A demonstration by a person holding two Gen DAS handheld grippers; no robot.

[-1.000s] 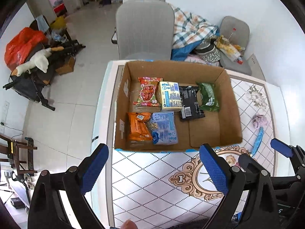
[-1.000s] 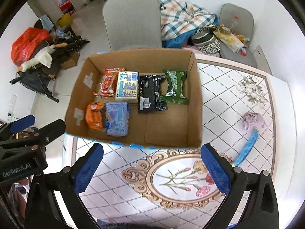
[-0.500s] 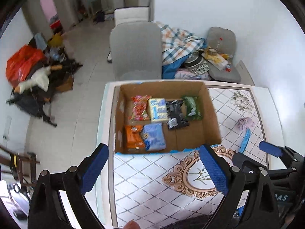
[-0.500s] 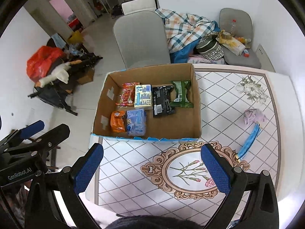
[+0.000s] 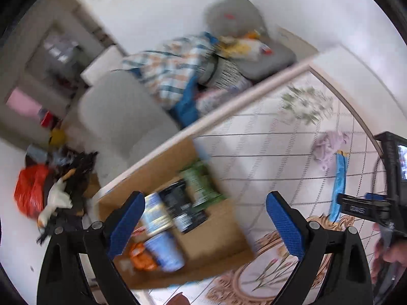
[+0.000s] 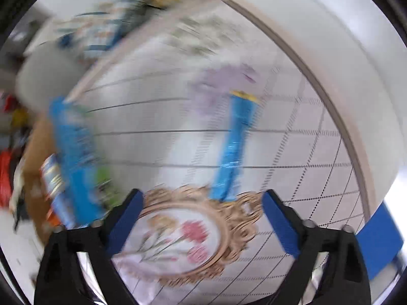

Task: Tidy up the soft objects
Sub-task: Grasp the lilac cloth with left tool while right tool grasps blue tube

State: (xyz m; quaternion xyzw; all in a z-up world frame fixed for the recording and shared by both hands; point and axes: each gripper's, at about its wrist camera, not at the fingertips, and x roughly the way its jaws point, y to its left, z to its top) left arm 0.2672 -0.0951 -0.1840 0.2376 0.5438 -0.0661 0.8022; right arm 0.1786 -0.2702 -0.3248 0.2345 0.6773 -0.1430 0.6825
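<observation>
Right gripper [image 6: 201, 218]: jaws spread wide, nothing between the blue pads. It is aimed at the long blue foil-wrapped packet [image 6: 232, 147], which lies flat on the counter [image 6: 318, 183] directly ahead, its near end just short of the pads. The view is blurred. Judgement: this packet is the next item to be taken, and the wide opening suits straddling its narrow width.

Just beyond the packet's far end sits a crumpled lilac soft item [image 6: 223, 81]; whether the two touch cannot be told.

Left gripper [image 5: 206, 226]: likewise released and empty, held above the open brown cardboard box [image 5: 216, 236]. The box stands on the counter and already holds several soft packets laid side by side, among them a green one [image 5: 201, 183] and a black one [image 5: 182, 208]. Bare floor remains at the box's near right, presumably kept for the two items outside.

Risk, as judged: the foil wrapper may slip or crumple if pinched off-centre.
</observation>
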